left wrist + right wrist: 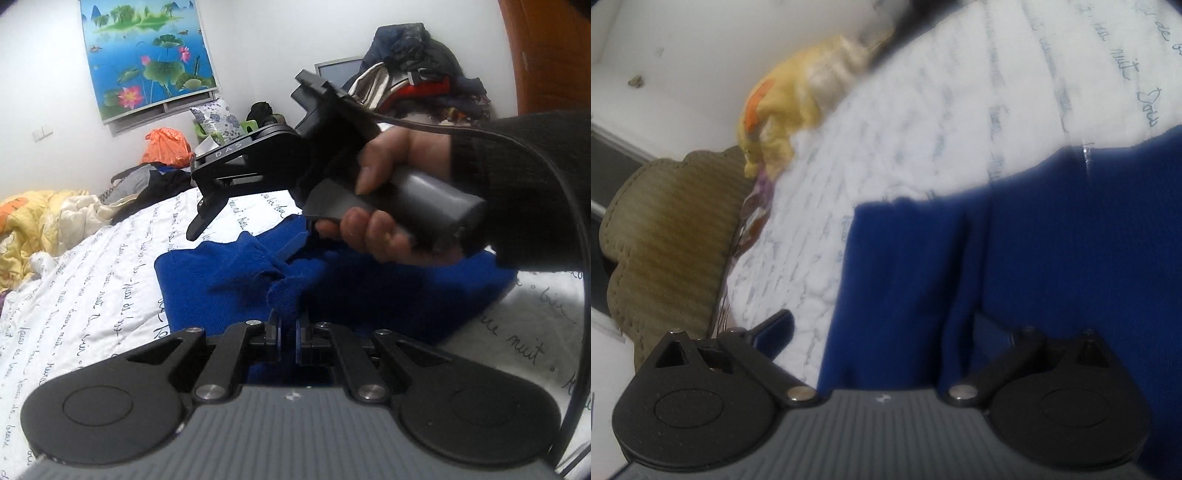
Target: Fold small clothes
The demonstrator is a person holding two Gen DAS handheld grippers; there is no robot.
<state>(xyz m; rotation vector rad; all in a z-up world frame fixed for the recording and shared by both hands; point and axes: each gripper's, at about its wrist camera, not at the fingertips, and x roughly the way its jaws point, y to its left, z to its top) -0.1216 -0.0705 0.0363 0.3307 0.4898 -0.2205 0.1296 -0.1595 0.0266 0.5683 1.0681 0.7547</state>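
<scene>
A blue knit garment (221,288) lies spread on the white bed sheet (92,295). My left gripper (289,325) is shut on a raised fold of the garment's near edge. In the left wrist view, a person's hand (380,232) in a dark sleeve holds my right gripper (247,236) just above the garment's far part, with its jaws wide apart. In the right wrist view the blue garment (1052,240) fills the right side. My right gripper (882,325) is open over the garment's edge. One fingertip (777,325) is over the sheet (905,129), and cloth hides the other.
A yellow quilt (37,218) is bunched at the bed's left side, seen as the yellow quilt (783,110) from the right wrist. Dark clothes and an orange bag (166,144) lie at the far end. A clothes pile (413,74) rises behind. A brown padded headboard (665,240) borders the bed.
</scene>
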